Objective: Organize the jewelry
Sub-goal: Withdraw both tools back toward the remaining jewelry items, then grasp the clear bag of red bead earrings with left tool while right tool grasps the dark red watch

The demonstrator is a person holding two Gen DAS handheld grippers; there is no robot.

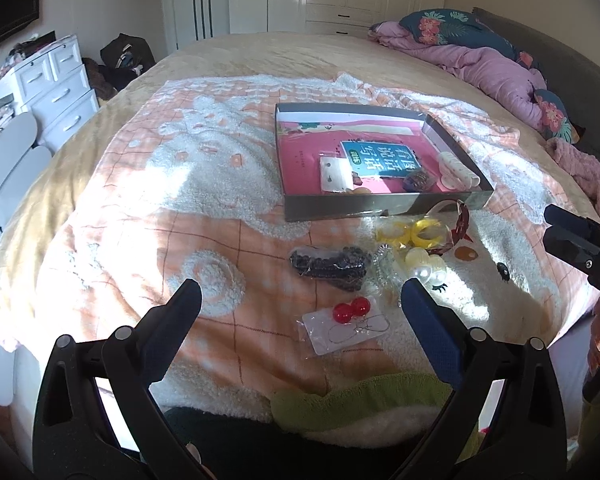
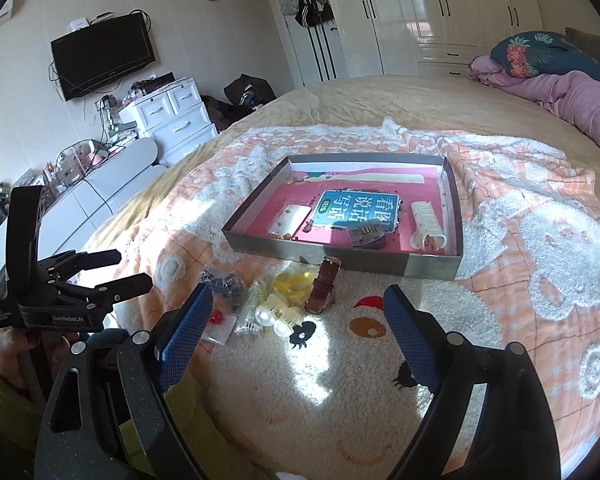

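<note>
Only right view shows watch (image 2: 323, 286); both tongs (image 1: 301, 294) (image 2: 298, 308) spread wide, empty.

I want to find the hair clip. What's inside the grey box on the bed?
Inside the grey box: a white hair clip, a card with small beads, a dark clip, and a blue label on the pink bottom. Whatever lies under them is covered.
</note>
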